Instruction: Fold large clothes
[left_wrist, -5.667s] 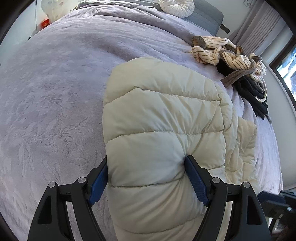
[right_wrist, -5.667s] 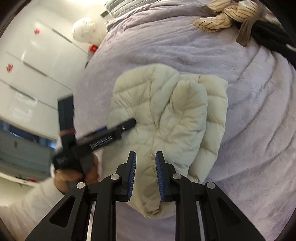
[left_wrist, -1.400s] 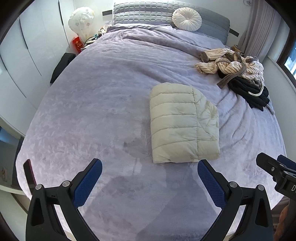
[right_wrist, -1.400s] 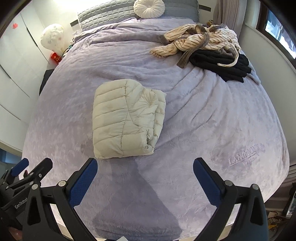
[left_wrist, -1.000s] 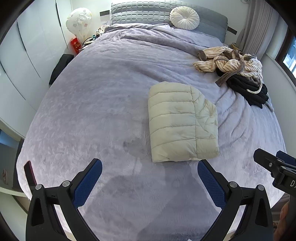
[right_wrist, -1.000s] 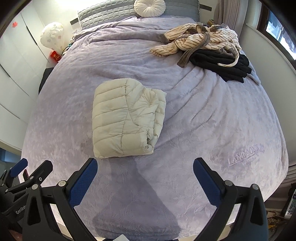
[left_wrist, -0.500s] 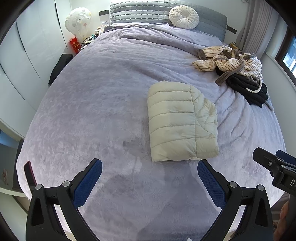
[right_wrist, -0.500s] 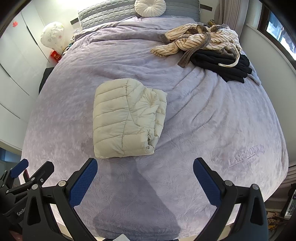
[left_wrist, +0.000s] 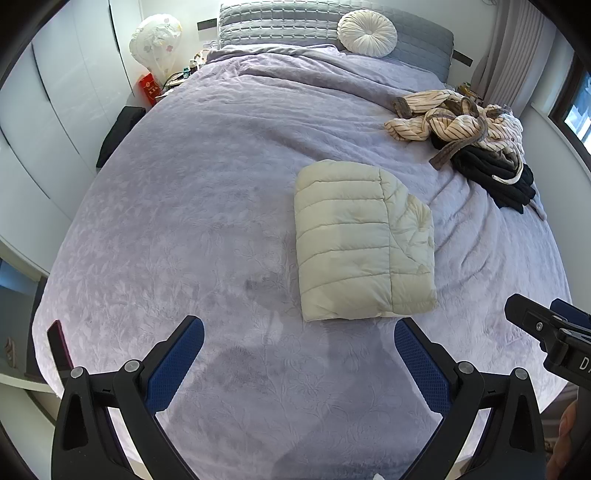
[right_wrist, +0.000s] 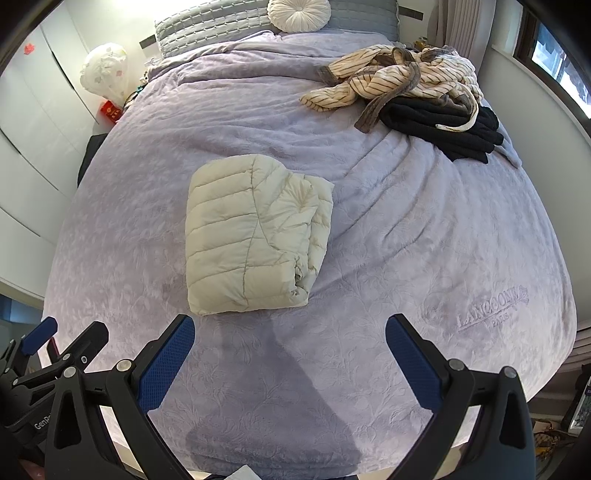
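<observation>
A cream quilted puffer jacket (left_wrist: 360, 240) (right_wrist: 251, 236) lies folded into a compact rectangle in the middle of the lavender bed (left_wrist: 207, 192) (right_wrist: 424, 229). My left gripper (left_wrist: 299, 358) hangs open above the foot of the bed, short of the jacket, with nothing between its blue pads. My right gripper (right_wrist: 290, 354) is also open and empty, held back from the jacket's near edge. Each gripper shows in the other's view, the right one (left_wrist: 546, 332) at the right edge, the left one (right_wrist: 55, 350) at the lower left.
A heap of striped cream clothing (left_wrist: 450, 118) (right_wrist: 399, 81) and black clothing (left_wrist: 495, 177) (right_wrist: 443, 125) sits at the bed's far right. A round white cushion (left_wrist: 367, 33) rests at the grey headboard. White wardrobes (left_wrist: 55, 110) stand left; a window wall (right_wrist: 543, 122) runs right.
Over the last second almost nothing has moved. Since 5.7 s ago both grippers have let go of the jacket, opened wide and pulled back to the foot of the bed.
</observation>
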